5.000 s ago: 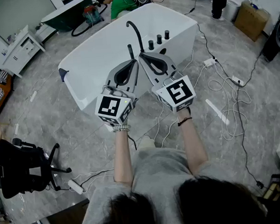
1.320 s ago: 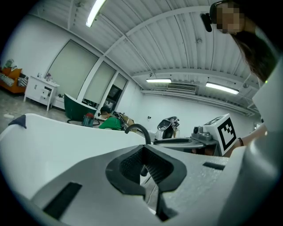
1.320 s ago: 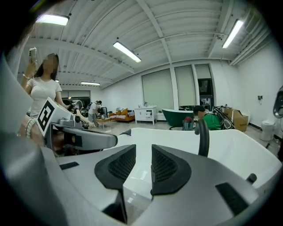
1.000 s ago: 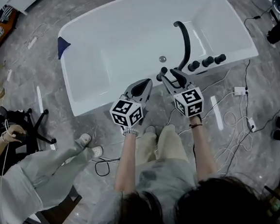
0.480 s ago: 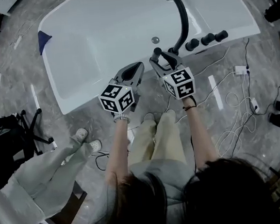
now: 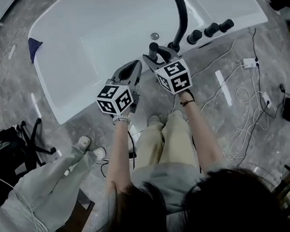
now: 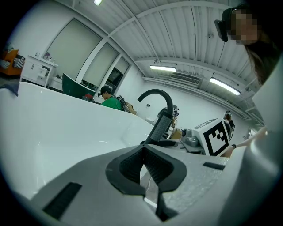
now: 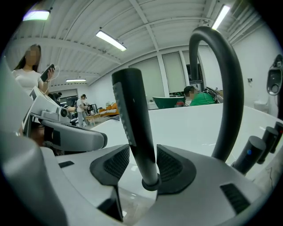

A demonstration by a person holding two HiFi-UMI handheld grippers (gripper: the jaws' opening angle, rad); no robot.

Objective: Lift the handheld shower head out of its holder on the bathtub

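The big white oval bathtub [image 6: 103,38] holds nothing I can see, no water, just its drain. Nothing is lifted yet: the slim black handheld shower head [image 8: 134,126] stands upright in its ring holder [image 8: 151,182] on the near rim, beside the curved black spout [image 6: 179,11]. The right gripper [image 6: 158,56] straddles it, jaws wide, not yet clamped. The left gripper [image 7: 142,152] is pinched together, empty.
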